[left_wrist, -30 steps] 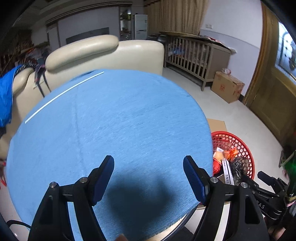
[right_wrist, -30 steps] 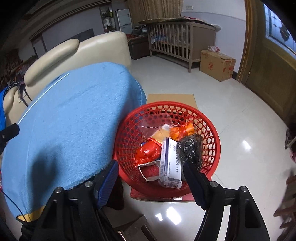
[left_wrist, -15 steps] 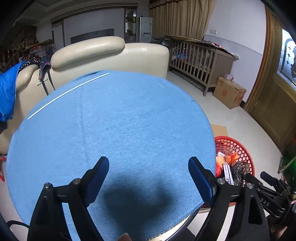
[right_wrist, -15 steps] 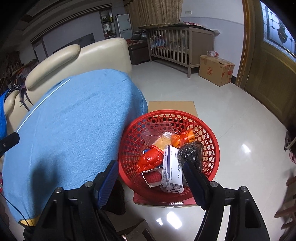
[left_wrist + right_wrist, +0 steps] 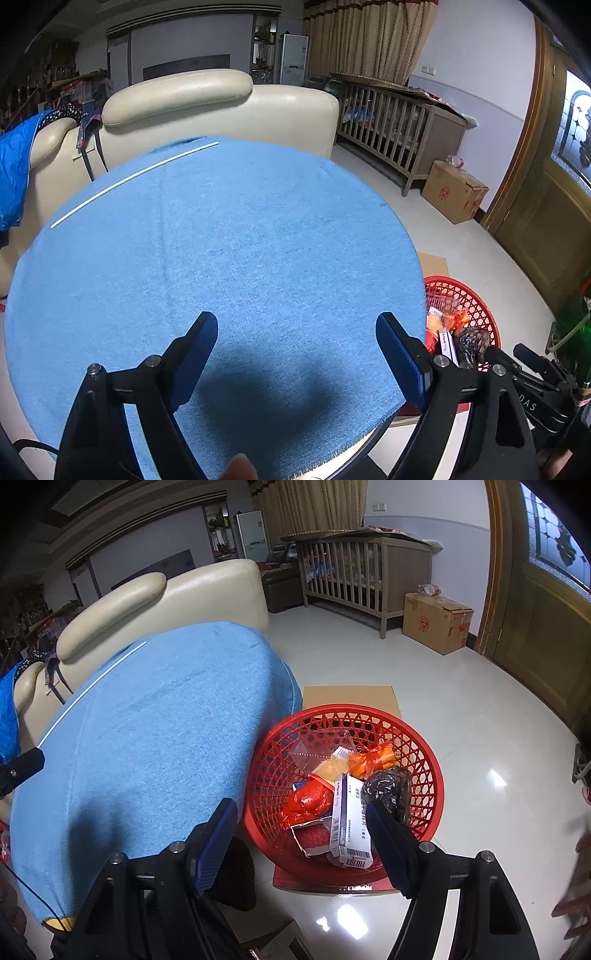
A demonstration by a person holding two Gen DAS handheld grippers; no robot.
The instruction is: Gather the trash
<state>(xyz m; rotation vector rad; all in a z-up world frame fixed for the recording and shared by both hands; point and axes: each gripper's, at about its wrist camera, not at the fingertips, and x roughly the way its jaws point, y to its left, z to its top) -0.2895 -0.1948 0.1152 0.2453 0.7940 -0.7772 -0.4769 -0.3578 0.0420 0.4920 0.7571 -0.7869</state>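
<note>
A red mesh basket stands on the floor beside the round table; it also shows in the left wrist view. It holds trash: a white medicine box, red and orange wrappers, a black bag and a clear plastic tray. My right gripper is open and empty, above the basket's near side. My left gripper is open and empty over the table's blue cloth, which carries only a thin white stick.
A cream sofa stands behind the table. A wooden crib and a cardboard box stand at the far wall. A flat cardboard sheet lies under the basket. A wooden door is on the right.
Both grippers have pulled back and risen a little, so the table and the basket look smaller and lower. Both stay open and empty.
</note>
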